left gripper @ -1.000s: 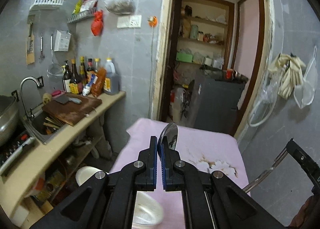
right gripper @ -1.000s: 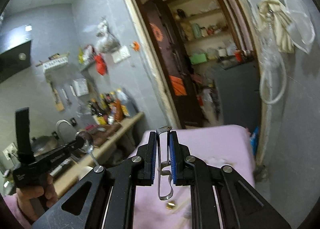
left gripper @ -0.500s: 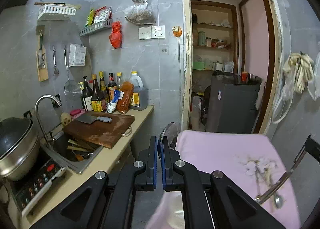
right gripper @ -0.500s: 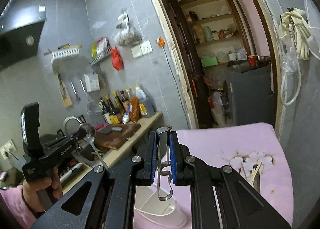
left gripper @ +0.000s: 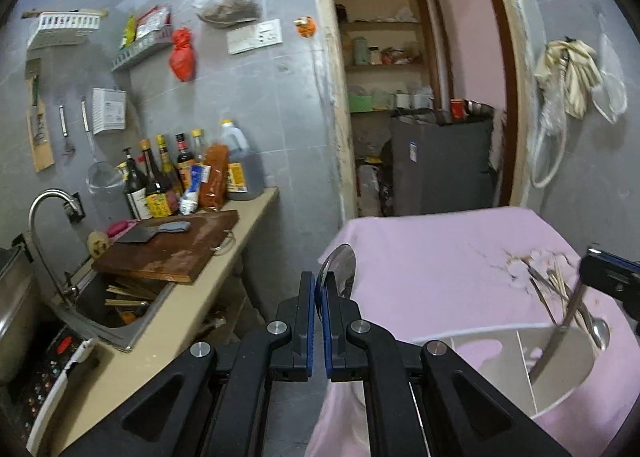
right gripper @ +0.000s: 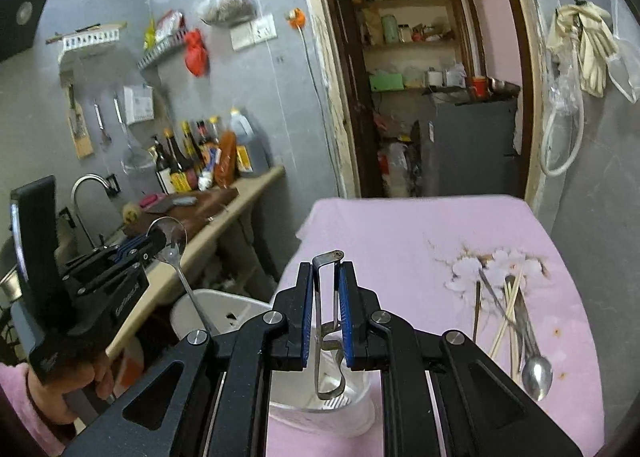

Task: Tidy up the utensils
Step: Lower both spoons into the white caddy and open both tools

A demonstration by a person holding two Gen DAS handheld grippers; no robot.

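Note:
My left gripper (left gripper: 318, 281) is shut on a metal spoon (left gripper: 339, 267), whose bowl sticks up past the fingertips. The right wrist view shows that gripper (right gripper: 154, 244) at the left, with the spoon (right gripper: 170, 237) handle slanting down towards a white divided utensil holder (right gripper: 304, 415). My right gripper (right gripper: 326, 269) is shut on a bent metal tool with a looped handle (right gripper: 320, 297), which hangs into the holder. The left wrist view shows the right gripper (left gripper: 590, 263) above the holder (left gripper: 560, 389). Loose chopsticks (right gripper: 506, 313) and a spoon (right gripper: 536, 375) lie on the pink tablecloth (right gripper: 400, 233).
At the left runs a counter (left gripper: 224, 277) with a cutting board (left gripper: 168, 253), a cleaver, bottles (left gripper: 184, 177) and a sink with a tap (left gripper: 44, 209). An open doorway (left gripper: 412, 97) lies behind the table. The grey wall with hanging gloves (right gripper: 584, 49) is close on the right.
Both grippers have sunk and come closer to the table, and the white holder now lies under them. Each keeps its grip. The left wrist view has swung from the counter side back towards the table.

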